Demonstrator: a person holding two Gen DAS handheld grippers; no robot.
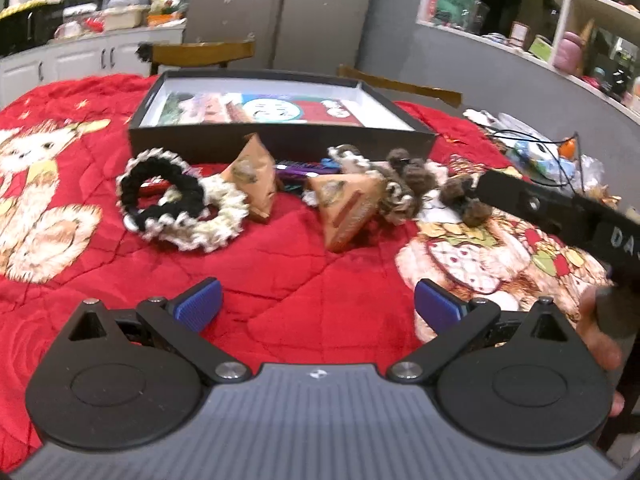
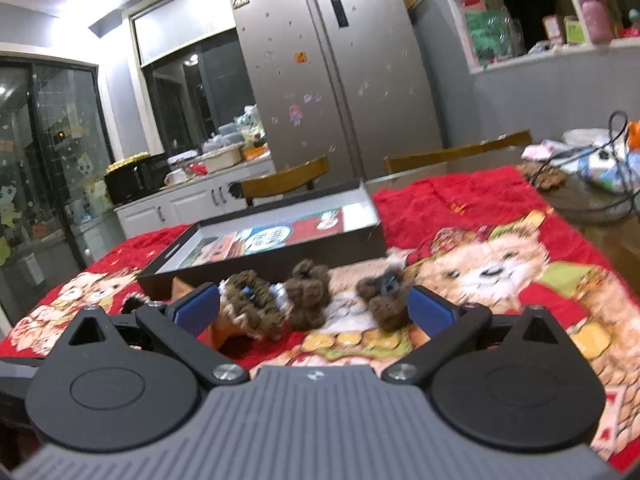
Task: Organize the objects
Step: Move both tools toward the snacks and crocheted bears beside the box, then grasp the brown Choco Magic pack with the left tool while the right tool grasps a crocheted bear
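tongs were both apart and empty. my right gripper sat low at mid-frame, straddling the brown fuzzy clips just before the black box. i judged centring on one clip wisest. left gripper hovered back.

Left wrist view. Box: upper centre, on blanket. Scrunchies: centre left, before box. Two pouches: centre, right of scrunchies. Pompom ties: centre right. Chairs: behind box. Fridge: top centre.
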